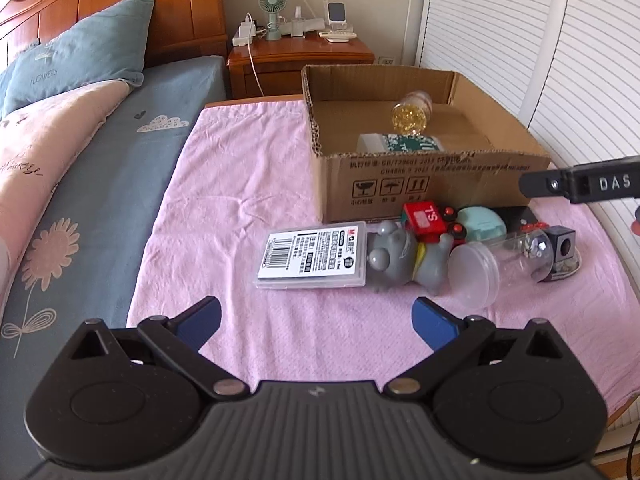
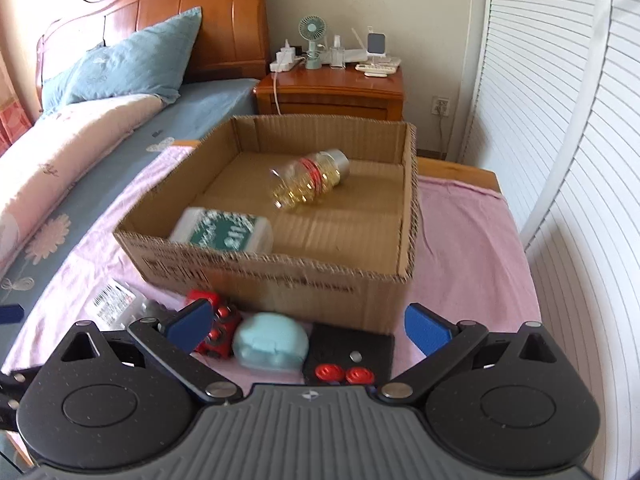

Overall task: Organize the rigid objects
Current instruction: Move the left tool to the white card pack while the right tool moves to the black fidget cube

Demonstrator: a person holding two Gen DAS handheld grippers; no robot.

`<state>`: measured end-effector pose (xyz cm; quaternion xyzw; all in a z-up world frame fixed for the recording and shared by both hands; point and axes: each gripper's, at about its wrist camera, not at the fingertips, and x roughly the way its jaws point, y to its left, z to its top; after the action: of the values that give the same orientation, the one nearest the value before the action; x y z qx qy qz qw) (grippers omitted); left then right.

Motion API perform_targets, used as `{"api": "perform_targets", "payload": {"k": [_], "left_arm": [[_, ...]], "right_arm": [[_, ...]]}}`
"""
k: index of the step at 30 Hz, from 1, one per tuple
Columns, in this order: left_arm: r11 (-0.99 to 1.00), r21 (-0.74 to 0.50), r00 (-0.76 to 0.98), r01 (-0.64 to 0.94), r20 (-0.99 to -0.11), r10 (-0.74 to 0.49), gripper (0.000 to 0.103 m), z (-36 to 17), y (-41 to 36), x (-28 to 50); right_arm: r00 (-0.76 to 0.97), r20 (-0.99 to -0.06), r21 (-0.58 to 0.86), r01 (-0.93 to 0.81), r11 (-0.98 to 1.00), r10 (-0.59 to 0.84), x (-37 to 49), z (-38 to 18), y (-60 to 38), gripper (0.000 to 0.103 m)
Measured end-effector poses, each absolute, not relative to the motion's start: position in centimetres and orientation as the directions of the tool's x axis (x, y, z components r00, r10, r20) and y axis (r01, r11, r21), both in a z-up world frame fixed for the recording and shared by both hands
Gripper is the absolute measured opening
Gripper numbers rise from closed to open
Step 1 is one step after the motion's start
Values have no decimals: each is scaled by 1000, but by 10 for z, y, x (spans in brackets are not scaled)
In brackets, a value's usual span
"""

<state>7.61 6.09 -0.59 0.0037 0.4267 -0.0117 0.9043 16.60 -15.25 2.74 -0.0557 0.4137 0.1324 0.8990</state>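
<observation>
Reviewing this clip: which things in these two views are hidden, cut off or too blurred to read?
- Bottle in the cardboard box: motion-blurred in the right wrist view, label unreadable.
- Green-labelled container: lower part hidden by the box wall in the left wrist view.
- Black block with red buttons: near end covered by the right gripper body.
- Right gripper finger: cut off by the left view's edge.

— What sort of room is this?
— A bedroom in a home. There is a bed (image 1: 132, 152) with a carved wooden headboard (image 2: 168, 12), a blue pillow (image 1: 84, 52) and a flowered quilt (image 2: 76, 148).
— Anything else?
— A wooden nightstand (image 2: 332, 94) beside it carries a small green fan (image 2: 312, 36) and a power strip (image 2: 285, 60). White louvred doors (image 1: 560, 52) line the wall.
</observation>
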Motion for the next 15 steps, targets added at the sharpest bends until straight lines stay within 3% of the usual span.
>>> {"api": "perform_targets", "payload": {"k": [8, 15], "left_arm": [[1000, 5, 629, 20, -778, -9, 101, -11, 63, 76], [1000, -13, 615, 14, -788, -19, 101, -16, 66, 80]], "right_arm": [[568, -817, 20, -137, 990, 95, 179, -8, -181, 103], [545, -832, 39, -130, 991, 105, 165, -20, -191, 103]]}}
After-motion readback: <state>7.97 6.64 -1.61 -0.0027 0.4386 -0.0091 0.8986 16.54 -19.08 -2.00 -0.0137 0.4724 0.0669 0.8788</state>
